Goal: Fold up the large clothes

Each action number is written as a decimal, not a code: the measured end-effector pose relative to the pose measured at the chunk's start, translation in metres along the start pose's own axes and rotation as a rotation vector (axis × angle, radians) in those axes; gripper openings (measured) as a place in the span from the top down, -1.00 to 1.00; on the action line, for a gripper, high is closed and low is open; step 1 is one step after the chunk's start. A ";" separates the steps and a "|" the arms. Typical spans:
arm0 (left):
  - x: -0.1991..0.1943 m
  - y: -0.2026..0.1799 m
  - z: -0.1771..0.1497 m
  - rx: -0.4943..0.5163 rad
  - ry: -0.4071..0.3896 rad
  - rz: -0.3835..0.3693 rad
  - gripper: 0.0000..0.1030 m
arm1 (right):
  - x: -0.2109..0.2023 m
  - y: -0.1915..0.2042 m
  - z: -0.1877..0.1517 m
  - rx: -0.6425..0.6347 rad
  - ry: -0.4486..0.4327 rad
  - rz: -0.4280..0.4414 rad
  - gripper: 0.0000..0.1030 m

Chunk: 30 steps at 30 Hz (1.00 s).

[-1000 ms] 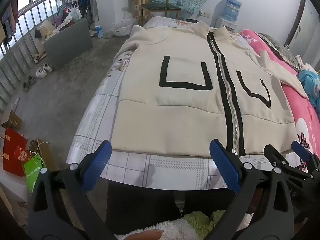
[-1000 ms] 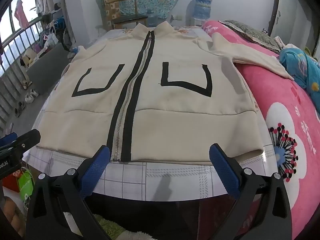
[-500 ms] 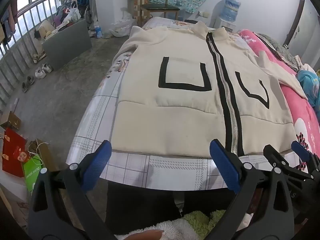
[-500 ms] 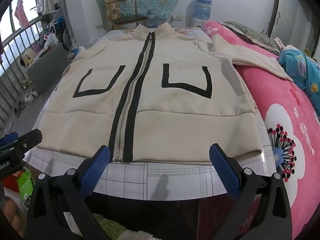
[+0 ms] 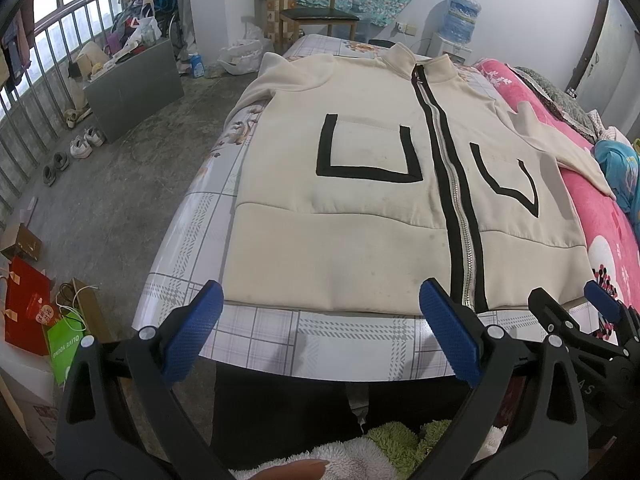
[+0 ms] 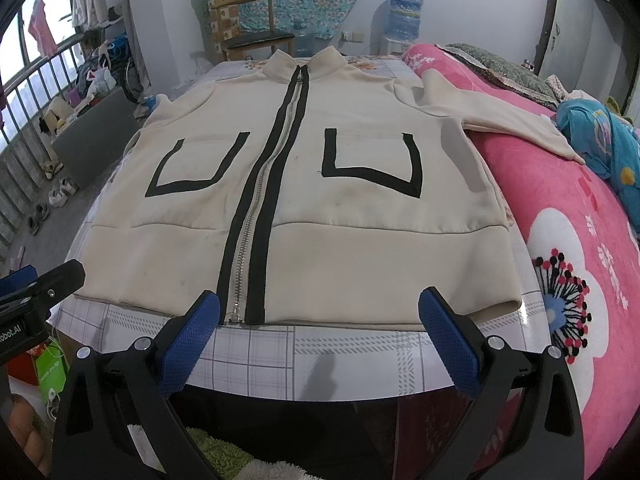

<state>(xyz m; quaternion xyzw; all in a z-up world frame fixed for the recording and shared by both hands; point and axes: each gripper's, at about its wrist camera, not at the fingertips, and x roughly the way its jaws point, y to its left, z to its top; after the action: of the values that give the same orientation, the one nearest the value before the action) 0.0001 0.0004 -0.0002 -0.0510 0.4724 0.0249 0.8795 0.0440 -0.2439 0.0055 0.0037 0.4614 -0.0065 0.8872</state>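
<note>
Hardly anything has shifted over the last second: the cream jacket (image 5: 360, 240) lies zipped and flat on the bed (image 5: 256, 328), and both the left gripper (image 5: 320, 328) and right gripper (image 6: 320, 328) hover at its hem, jaws wide and empty, so I reckon folding hasn't begun

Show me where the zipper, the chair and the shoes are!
zipper (image 6: 256, 216): right wrist view, on the metal teeth.
chair (image 5: 318, 14): left wrist view, on the dark seat.
shoes (image 5: 86, 142): left wrist view, on the white pair.

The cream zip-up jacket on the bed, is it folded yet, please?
Spread flat: the cream zip-up jacket lies front-up, zipped, hem and sleeves unfolded.
</note>
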 end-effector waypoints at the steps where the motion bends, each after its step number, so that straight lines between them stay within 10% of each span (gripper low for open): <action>1: 0.000 0.000 0.000 0.000 0.000 0.001 -0.84 | 0.001 0.000 0.000 -0.001 0.000 -0.001 -0.88; 30: 0.000 0.000 0.000 0.001 -0.002 0.000 -0.84 | -0.004 -0.002 -0.003 0.001 -0.005 -0.013 -0.88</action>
<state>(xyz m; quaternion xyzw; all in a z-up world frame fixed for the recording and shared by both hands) -0.0001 0.0004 -0.0002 -0.0506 0.4715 0.0247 0.8801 0.0388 -0.2462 0.0073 0.0010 0.4593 -0.0127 0.8882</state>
